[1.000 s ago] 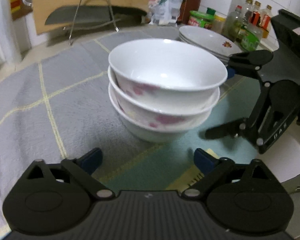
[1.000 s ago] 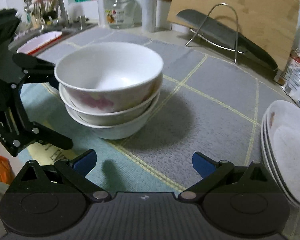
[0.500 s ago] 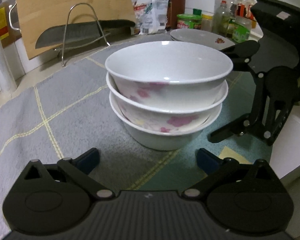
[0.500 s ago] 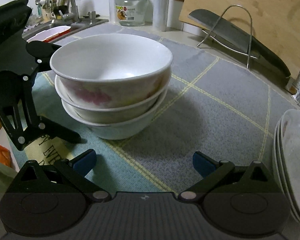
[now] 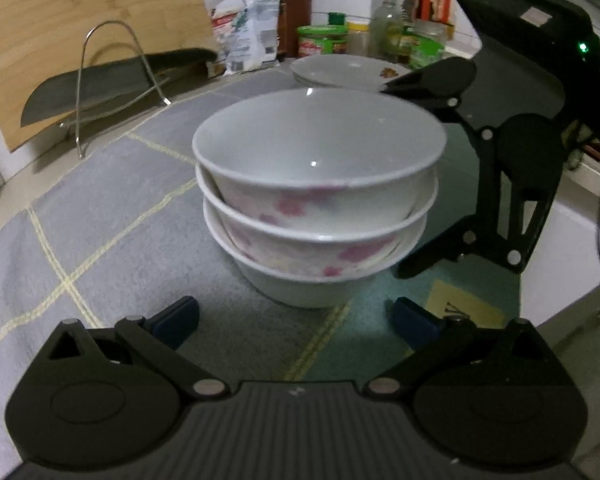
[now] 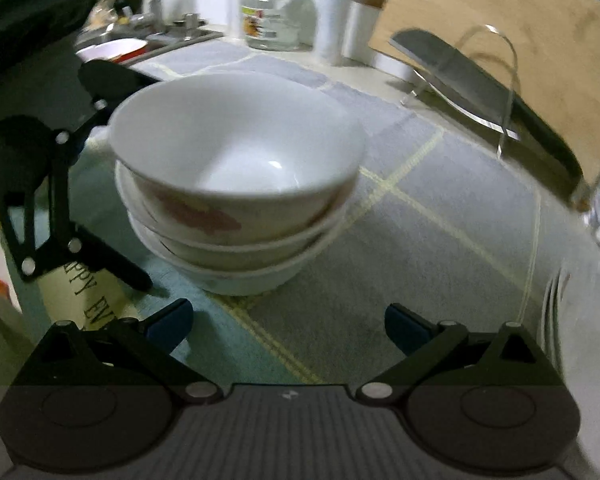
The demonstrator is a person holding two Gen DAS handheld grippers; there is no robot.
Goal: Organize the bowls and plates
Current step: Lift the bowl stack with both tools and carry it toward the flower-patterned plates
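Three white bowls with pink flowers (image 5: 320, 196) stand nested in one stack on the grey mat; the stack also shows in the right wrist view (image 6: 236, 184). My left gripper (image 5: 296, 318) is open and empty, just in front of the stack's base. My right gripper (image 6: 286, 322) is open and empty, also just short of the stack. Each gripper shows in the other's view, open on the stack's far side: the right one (image 5: 432, 168) and the left one (image 6: 112, 176). A stack of white plates (image 5: 348, 72) lies behind the bowls; its edge shows at the right (image 6: 552, 304).
A wire rack holding a dark cleaver (image 5: 112, 84) stands before a wooden cutting board (image 5: 80, 20) at the back. Bottles and jars (image 5: 404, 28) line the wall. A sink (image 6: 140, 44) and a glass jar (image 6: 276, 12) are at the back left. The counter edge lies close behind both grippers.
Both grippers have shifted around the stack; the left view has sunk lower and the right view has risen and turned left. The jaws stayed open. The bowls have not moved.
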